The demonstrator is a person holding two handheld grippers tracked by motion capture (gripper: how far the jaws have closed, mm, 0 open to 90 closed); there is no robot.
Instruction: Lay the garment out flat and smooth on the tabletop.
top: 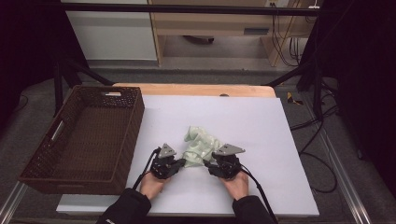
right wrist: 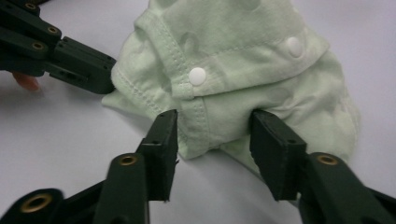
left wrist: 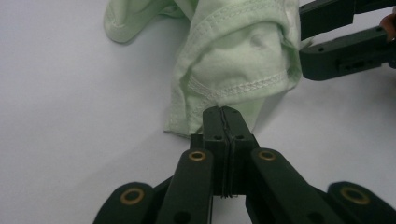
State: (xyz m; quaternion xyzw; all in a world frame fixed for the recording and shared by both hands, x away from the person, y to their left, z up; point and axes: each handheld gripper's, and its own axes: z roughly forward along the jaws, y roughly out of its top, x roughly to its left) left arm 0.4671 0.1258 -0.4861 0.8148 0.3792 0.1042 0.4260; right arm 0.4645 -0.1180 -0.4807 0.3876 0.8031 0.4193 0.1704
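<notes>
Garment [right wrist: 243, 70] hem pinched in left jaws, between right jaws.

A white sheet [top: 243, 121] covered my wooden table [top: 196, 89]. On it, the crumpled green garment [top: 201, 144] lay between my grippers, the brown basket [top: 88, 140] left of them.

A lab recording setup: black frame rails [top: 187, 8], loose cables [top: 285, 44] on the floor, white-covered bench [top: 261, 121].
</notes>
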